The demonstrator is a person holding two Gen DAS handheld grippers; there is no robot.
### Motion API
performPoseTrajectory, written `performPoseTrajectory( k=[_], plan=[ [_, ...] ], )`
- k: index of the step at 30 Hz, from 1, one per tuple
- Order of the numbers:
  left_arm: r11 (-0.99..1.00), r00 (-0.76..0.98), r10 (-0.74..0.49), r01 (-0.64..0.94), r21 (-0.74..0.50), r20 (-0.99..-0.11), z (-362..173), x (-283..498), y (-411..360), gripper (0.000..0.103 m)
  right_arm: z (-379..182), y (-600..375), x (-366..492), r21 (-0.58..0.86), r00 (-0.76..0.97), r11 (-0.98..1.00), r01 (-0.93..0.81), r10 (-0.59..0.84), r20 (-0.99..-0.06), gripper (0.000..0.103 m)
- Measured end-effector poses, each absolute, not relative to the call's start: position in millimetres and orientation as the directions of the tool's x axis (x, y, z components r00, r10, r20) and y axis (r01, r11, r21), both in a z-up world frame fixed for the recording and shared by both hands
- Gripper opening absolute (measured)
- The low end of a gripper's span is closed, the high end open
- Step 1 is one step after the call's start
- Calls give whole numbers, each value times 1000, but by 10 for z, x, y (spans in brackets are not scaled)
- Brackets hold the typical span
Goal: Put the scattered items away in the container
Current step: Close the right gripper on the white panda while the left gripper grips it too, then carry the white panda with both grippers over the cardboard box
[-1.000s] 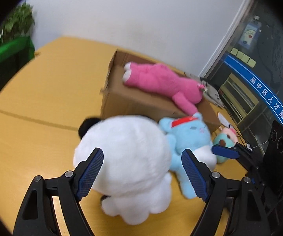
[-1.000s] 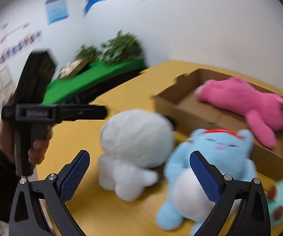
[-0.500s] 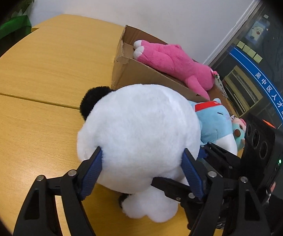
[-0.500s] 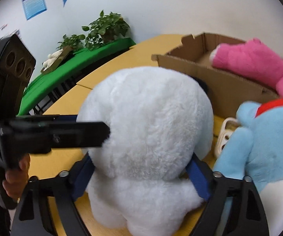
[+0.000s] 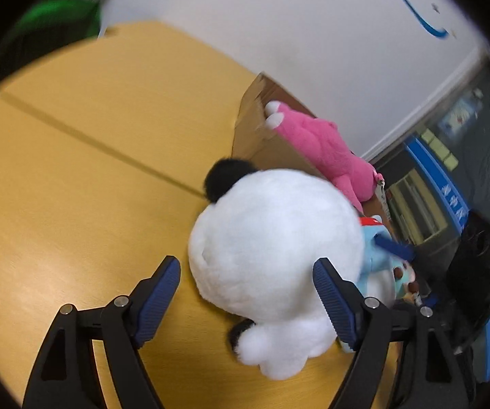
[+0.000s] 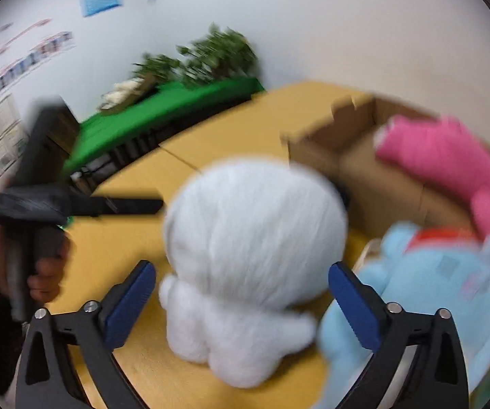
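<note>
A big white plush toy (image 5: 275, 238) with a black ear sits on the yellow table (image 5: 74, 177), also in the right wrist view (image 6: 255, 235). My left gripper (image 5: 245, 300) is open, its fingers to either side of the toy without squeezing it. My right gripper (image 6: 241, 303) is open around the toy's lower body from the other side. A cardboard box (image 5: 258, 129) behind holds a pink plush (image 5: 320, 150). A blue plush (image 6: 425, 293) lies right of the white toy.
A small teal and pink plush (image 5: 403, 274) lies beyond the blue one. A green-covered bench with plants (image 6: 183, 95) stands past the table's far edge. A wall runs behind the box.
Both grippers have pulled back from the white toy and their jaws stand wider around it. The views are blurred from motion.
</note>
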State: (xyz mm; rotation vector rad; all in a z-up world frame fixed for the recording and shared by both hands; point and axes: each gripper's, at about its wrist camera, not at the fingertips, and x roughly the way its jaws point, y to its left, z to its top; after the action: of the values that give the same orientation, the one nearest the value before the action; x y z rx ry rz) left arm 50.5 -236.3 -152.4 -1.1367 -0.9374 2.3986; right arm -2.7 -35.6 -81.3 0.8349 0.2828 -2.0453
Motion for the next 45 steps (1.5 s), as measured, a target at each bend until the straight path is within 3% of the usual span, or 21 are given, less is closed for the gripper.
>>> performPoseTrajectory(
  k=[5, 8, 10, 12, 17, 22, 25, 29, 30, 35, 39, 40, 42, 45],
  plan=[
    [-605, -605, 652, -52, -795, -457, -1746, 309, -2404, 80, -899, -668, -329, -20, -237, -363, 932, -565, -790, 103],
    [-590, -613, 656, -53, -806, -441, -1774, 253, -2433, 80, -1128, -841, -609, 19, -168, -351, 936, -496, -852, 103],
    [-605, -610, 654, -68, -793, -447, -1758, 231, -2420, 79, -1154, -901, -777, 104, -113, -376, 921, -513, -851, 103],
    [-629, -598, 653, -85, -773, -465, -1728, 198, -2374, 69, -1201, -940, -805, 139, -94, -391, 910, -520, -849, 103],
    [-645, -589, 654, -107, -757, -474, -1679, 230, -2352, 55, -1302, -977, -541, 49, -200, -439, 897, -503, -841, 94],
    [-704, -579, 640, -178, -688, -505, -1498, 310, -2253, 53, -1295, -821, -303, 19, -297, -507, 862, -534, -792, 88],
    [-706, -566, 645, -183, -684, -514, -1532, 294, -2282, 58, -1263, -690, -207, 27, -309, -528, 849, -536, -786, 88],
    [-631, -577, 672, -117, -767, -465, -1706, 280, -2478, 69, -1121, -744, -363, -88, -319, -440, 894, -486, -814, 101],
    [-630, -588, 661, -97, -771, -466, -1727, 284, -2497, 80, -1082, -772, -441, -102, -309, -414, 905, -473, -825, 103],
    [-577, -596, 677, -67, -814, -431, -1886, 253, -2504, 81, -1190, -987, -880, 14, -101, -280, 960, -392, -914, 103],
    [-526, -602, 710, -108, -844, -365, -1919, 210, -2488, 80, -1342, -1090, -1000, 96, -32, -293, 951, -404, -914, 103],
    [-519, -596, 717, -111, -848, -361, -1921, 200, -2479, 80, -1360, -1081, -994, 106, -30, -300, 948, -416, -909, 103],
    [-529, -599, 714, -124, -839, -362, -1876, 212, -2459, 66, -1347, -1050, -943, 97, -49, -307, 947, -433, -900, 99],
    [-574, -616, 693, -157, -803, -375, -1683, 294, -2420, 56, -1244, -977, -791, 67, -98, -319, 945, -474, -875, 86]
  ],
)
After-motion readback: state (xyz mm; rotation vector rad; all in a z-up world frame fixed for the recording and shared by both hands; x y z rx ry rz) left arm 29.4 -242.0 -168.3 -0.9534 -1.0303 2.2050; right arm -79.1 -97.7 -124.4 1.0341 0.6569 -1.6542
